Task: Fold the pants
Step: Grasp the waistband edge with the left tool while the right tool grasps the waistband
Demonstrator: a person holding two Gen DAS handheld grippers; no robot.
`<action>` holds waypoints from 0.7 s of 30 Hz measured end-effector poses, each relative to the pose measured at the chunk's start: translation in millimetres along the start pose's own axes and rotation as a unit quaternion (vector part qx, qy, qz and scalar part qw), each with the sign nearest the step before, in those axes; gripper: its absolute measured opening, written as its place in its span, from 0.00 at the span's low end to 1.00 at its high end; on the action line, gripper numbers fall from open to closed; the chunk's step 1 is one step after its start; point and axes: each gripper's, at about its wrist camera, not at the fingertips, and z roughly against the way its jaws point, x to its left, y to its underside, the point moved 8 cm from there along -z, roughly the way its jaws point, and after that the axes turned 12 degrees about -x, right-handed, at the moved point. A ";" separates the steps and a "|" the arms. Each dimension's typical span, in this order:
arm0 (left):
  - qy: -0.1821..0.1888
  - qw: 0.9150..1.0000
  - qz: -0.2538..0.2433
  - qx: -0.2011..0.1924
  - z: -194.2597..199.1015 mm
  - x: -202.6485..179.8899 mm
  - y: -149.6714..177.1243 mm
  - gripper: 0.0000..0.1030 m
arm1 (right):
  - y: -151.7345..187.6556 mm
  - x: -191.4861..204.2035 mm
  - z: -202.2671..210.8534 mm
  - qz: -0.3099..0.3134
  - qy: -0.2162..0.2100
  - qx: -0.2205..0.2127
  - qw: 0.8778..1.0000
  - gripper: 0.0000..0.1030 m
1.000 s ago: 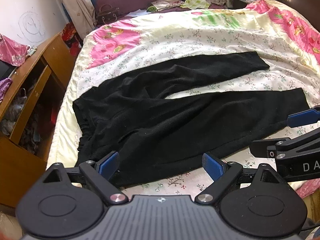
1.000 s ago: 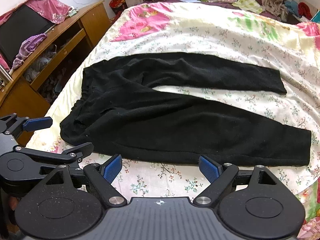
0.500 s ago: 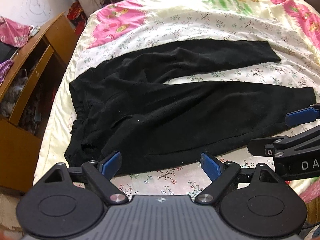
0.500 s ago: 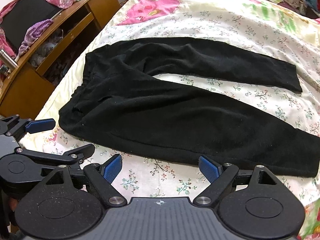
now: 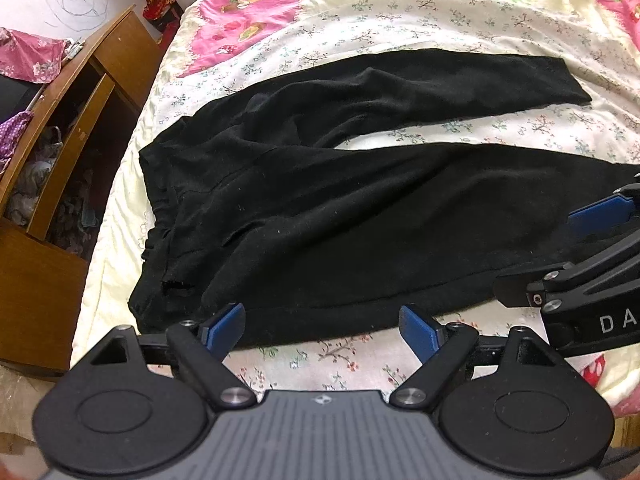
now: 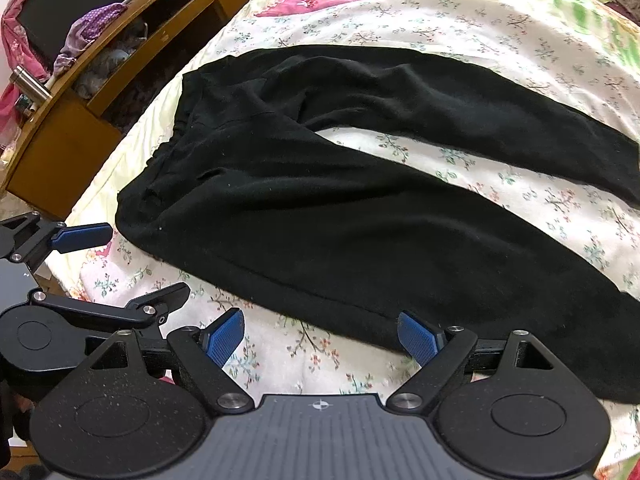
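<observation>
Looking down past my left gripper (image 5: 322,330), I see its blue pads spread wide with nothing between them, though the jaws have just been closing a little; the near hem edge of the black pants (image 5: 360,216) lies right in front of the tips, near the waistband corner. My right gripper (image 6: 320,338) stands just as wide and empty, poised over the near leg's lower edge, with bare floral bedspread (image 6: 280,356) showing between its pads. The pants lie flat across the bed, waistband toward the left side, the two legs running rightward and splaying apart so a wedge of bedspread shows between them. Compared with a second ago, both grippers have come forward and lower and tipped more steeply down: the pants fill much more of each view, and the headboard clutter has slid out of the top. Each gripper shows in the other's view, well apart along the near leg. Beyond the bed's left edge stands a wooden shelf unit (image 6: 132,32) stuffed with clothes, a pink cloth (image 5: 32,60) draped on top. Nothing lies on the pants.
</observation>
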 end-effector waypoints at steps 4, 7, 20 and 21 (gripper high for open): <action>0.008 1.000 -0.001 -0.011 -13.8 12.0 -15.3 0.90 | -19.7 0.6 -10.0 0.007 0.002 -0.009 1.000 0.66; 0.021 0.999 -0.013 -0.027 -26.4 23.3 -30.6 0.90 | -38.1 3.4 -21.0 0.018 0.008 -0.015 1.000 0.66; 0.029 0.995 -0.056 -0.071 -101.2 129.4 -82.7 0.91 | -129.1 36.4 -98.2 0.086 0.012 -0.030 0.996 0.67; 0.026 0.995 -0.060 -0.076 -110.1 140.6 -87.6 0.91 | -138.0 36.8 -105.8 0.096 0.013 -0.032 0.995 0.67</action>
